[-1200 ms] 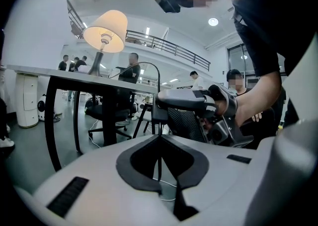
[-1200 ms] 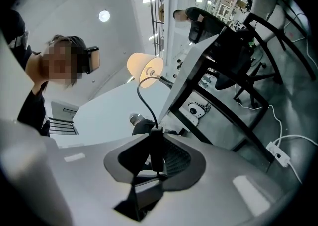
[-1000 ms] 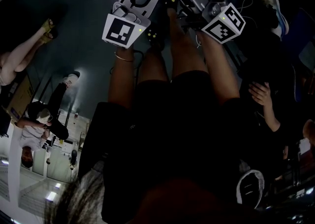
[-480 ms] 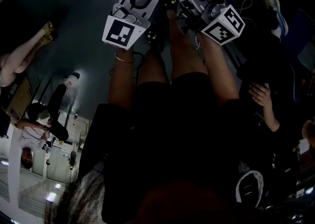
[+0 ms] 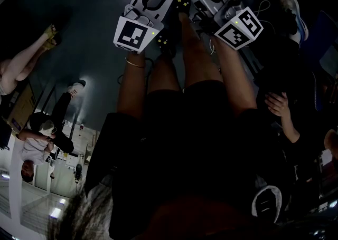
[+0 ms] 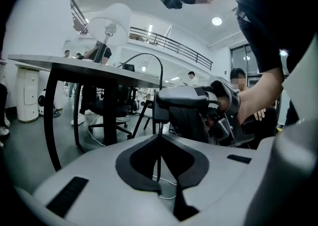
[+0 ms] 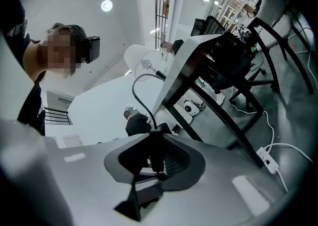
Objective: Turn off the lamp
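**Student:** What do the jaws hold?

**Tutor:** Right gripper [image 7: 155, 135]: jaws half closed, pinching a small black oblong inline switch [image 7: 156, 153]. Left gripper [image 6: 159, 138]: jaws pressed together on the thin black cord [image 6: 162, 78], just beside that switch. The two tips nearly meet.

**Student:** What could go wrong from here?

**Tutor:** Three faults seem likely.
1. The pads may squeeze the switch casing and not its button, so nothing clicks.
2. The smooth casing may twist or slip out of the right jaws, because the grip takes only its narrow sides.
3. Either hand may pull away. The cord's slack arch would then go taut and drag the white table lamp with the tilted conical shade [image 6: 110, 19] toward the edge of the dark, black-legged table [image 6: 74, 62], or tip it over.

**Student:** Where does the lamp lie relative to the grippers?

**Tutor:** It stands on the table top, back from the edge that faces the grippers. It is above both grippers and well apart from them, joined to them only by the cord. Whether the bulb glows cannot be told.
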A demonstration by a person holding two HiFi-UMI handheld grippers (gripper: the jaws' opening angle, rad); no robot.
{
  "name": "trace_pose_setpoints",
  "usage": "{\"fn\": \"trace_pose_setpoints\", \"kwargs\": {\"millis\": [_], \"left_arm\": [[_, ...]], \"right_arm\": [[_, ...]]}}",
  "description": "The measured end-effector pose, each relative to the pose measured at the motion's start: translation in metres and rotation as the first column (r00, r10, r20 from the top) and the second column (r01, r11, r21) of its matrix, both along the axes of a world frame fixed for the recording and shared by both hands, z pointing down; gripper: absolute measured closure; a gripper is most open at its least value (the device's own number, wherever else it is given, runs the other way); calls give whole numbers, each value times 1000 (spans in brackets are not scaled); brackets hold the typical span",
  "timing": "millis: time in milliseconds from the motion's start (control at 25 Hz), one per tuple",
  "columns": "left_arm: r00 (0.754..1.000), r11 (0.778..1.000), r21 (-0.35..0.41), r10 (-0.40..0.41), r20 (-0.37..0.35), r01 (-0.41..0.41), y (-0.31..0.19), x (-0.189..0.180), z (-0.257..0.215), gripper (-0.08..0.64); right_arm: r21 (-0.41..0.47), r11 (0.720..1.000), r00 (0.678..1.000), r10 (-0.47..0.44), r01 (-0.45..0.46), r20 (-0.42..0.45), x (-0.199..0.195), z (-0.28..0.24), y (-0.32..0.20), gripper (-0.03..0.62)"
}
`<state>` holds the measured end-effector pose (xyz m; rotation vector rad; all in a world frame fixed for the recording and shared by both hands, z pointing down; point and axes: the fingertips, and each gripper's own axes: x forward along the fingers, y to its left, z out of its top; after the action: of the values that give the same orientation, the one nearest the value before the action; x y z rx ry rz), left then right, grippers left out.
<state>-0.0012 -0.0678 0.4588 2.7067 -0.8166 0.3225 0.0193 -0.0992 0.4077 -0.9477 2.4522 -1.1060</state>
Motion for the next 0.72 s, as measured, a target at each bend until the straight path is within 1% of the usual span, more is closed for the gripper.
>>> {"fn": "trace_pose_setpoints", "kwargs": {"millis": [120,240,400,600,720], "left_arm": [[1000,1000,0,-6,5,6,-1,0,2,543],[1000,1000,16,1,17,-1,-1,4,4,543],[999,1000,-13,-26,29,26,2,-1,13,543],[999,998,-38,-47,25,48,2,-5,19,543],[997,997,-39,-65,29,66,2,-4,20,543]], "right_arm": [[7,1000,1000,9,-9,-9,1,2,-1,526],[17,1000,999,16,-15,-43,4,4,-2,526],[7,1000,998,27,-27,-55,2,12,0,526],[7,999,996,51,-50,-80,-1,16,0,526],[15,998,993,62,-61,-103,-1,17,1,526]]}}
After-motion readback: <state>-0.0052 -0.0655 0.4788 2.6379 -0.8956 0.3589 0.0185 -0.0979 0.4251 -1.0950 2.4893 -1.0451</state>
